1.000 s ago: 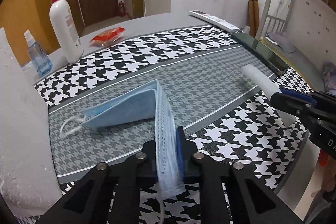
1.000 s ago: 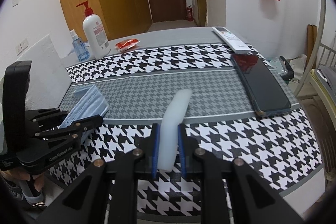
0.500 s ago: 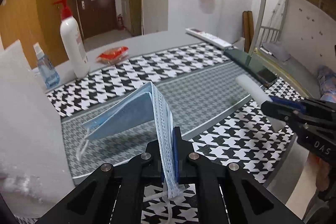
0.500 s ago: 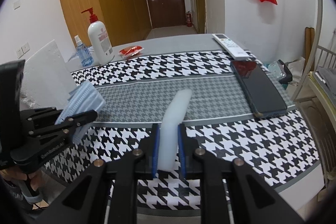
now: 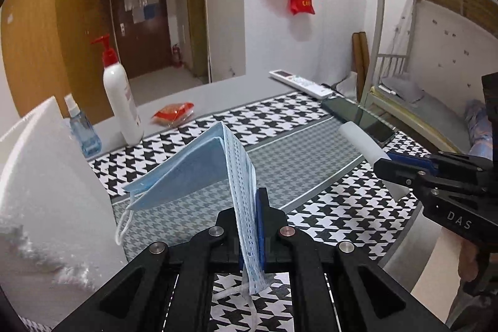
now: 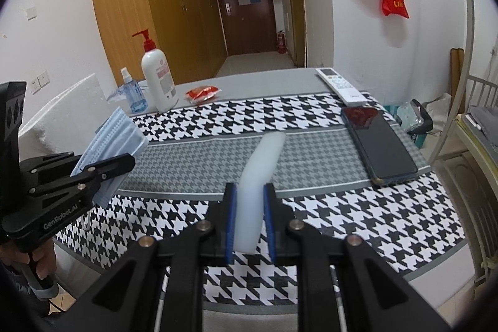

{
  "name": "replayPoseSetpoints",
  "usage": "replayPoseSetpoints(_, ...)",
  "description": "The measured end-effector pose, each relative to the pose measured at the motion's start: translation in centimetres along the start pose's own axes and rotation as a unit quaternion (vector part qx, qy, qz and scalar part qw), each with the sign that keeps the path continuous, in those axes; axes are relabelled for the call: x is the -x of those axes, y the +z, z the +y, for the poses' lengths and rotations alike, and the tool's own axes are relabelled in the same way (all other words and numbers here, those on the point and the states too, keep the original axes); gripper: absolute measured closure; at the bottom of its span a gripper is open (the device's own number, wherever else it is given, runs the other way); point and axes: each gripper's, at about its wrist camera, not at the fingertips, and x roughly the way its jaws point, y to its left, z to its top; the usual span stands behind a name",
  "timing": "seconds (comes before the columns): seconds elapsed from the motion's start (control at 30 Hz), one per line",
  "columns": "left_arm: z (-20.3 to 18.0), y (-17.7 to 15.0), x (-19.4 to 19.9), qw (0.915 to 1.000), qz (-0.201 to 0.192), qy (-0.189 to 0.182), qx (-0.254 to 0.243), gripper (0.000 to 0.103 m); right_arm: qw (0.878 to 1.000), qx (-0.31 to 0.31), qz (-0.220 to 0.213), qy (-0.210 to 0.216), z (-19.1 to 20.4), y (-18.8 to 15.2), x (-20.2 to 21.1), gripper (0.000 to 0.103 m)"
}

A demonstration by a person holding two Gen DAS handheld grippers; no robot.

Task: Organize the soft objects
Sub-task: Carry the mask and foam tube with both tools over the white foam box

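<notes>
My left gripper [image 5: 249,226] is shut on a stack of light blue face masks [image 5: 199,173] and holds it in the air above the table, ear loops dangling. It also shows in the right wrist view [image 6: 109,167] at the left, with the masks [image 6: 119,142] sticking up from it. My right gripper [image 6: 249,213] is shut on a white soft foam strip [image 6: 261,167], held above the houndstooth cloth. In the left wrist view it [image 5: 401,170] is at the right with the strip [image 5: 362,142] pointing left.
A houndstooth cloth [image 6: 311,129] covers the table. A pump bottle [image 6: 158,80], blue spray bottle [image 6: 132,95], red packet [image 6: 202,92], remote [image 6: 339,86] and dark phone [image 6: 376,142] lie on it. A white foam block [image 5: 40,195] stands left. A bunk bed [image 5: 435,21] is right.
Both grippers have risen higher above the table. The masks, whose far end touched the cloth a second ago, now hang fully in the air. The foam strip stays gripped.
</notes>
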Motion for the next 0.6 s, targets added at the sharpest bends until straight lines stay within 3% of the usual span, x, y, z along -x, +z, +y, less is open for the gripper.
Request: replayPoseSetpoints(0.6, 1.0, 0.2, 6.0, 0.9979, -0.063, 0.011, -0.004, 0.096, 0.999, 0.014, -0.05, 0.006, 2.5, 0.7, 3.4, 0.083)
